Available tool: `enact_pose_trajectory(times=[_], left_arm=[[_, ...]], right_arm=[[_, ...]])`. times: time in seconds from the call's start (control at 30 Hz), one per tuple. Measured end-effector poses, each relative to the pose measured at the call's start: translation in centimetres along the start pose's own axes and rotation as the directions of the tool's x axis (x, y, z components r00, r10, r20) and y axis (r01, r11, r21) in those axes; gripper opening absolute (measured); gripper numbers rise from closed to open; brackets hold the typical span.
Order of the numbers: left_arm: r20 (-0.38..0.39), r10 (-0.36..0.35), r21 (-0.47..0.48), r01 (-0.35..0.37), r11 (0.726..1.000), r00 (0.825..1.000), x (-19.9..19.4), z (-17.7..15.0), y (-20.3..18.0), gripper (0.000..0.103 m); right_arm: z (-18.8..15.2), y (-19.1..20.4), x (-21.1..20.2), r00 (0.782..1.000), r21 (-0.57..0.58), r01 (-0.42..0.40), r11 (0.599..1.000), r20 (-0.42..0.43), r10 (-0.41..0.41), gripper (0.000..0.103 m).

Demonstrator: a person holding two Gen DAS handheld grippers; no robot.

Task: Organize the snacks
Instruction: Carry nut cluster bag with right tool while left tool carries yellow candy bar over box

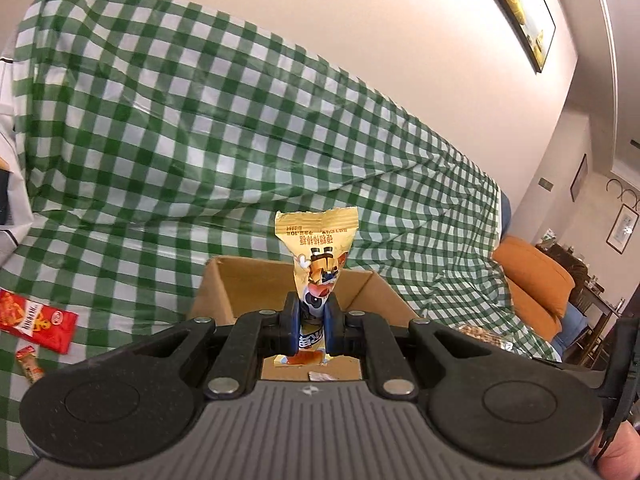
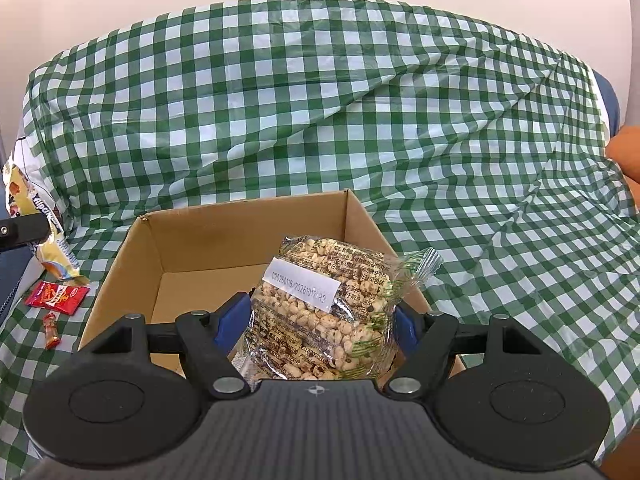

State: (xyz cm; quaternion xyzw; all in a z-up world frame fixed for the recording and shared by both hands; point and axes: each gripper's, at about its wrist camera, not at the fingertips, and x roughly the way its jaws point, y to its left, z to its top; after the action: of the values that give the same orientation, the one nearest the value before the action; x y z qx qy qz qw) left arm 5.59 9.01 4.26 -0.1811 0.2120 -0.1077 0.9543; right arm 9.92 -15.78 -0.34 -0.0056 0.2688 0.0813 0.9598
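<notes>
Above the cardboard box (image 2: 256, 240), the left gripper (image 1: 314, 320) pinches a yellow packet (image 1: 316, 248); the right gripper (image 2: 316, 320) holds a puffed-grain bag (image 2: 328, 304). Better to lower each inside the box before releasing.

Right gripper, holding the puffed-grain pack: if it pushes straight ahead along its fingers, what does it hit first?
Probably the cardboard box: the right gripper, shut on the puffed-grain pack, points down into the open box, so its floor or far wall comes first. Depth is unclear.
</notes>
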Motion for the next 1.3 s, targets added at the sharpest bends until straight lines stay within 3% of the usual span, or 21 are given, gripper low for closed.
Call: enact_pose_trajectory(times=[0.73, 1.3], left_arm=[[-0.005, -0.049, 0.055, 0.050, 0.997, 0.999, 1.0, -0.5, -1.6, 0.012], [-0.022, -0.049, 0.076, 0.051, 0.996, 0.999, 1.5, -0.9, -1.9, 0.012]], right_arm=[[-0.2, 0.7, -0.2, 0.999, -0.031, 0.021, 0.999, 0.029, -0.020, 0.075], [-0.1, 0.8, -0.2, 0.999, -0.040, 0.027, 0.999, 0.030, -0.026, 0.075]])
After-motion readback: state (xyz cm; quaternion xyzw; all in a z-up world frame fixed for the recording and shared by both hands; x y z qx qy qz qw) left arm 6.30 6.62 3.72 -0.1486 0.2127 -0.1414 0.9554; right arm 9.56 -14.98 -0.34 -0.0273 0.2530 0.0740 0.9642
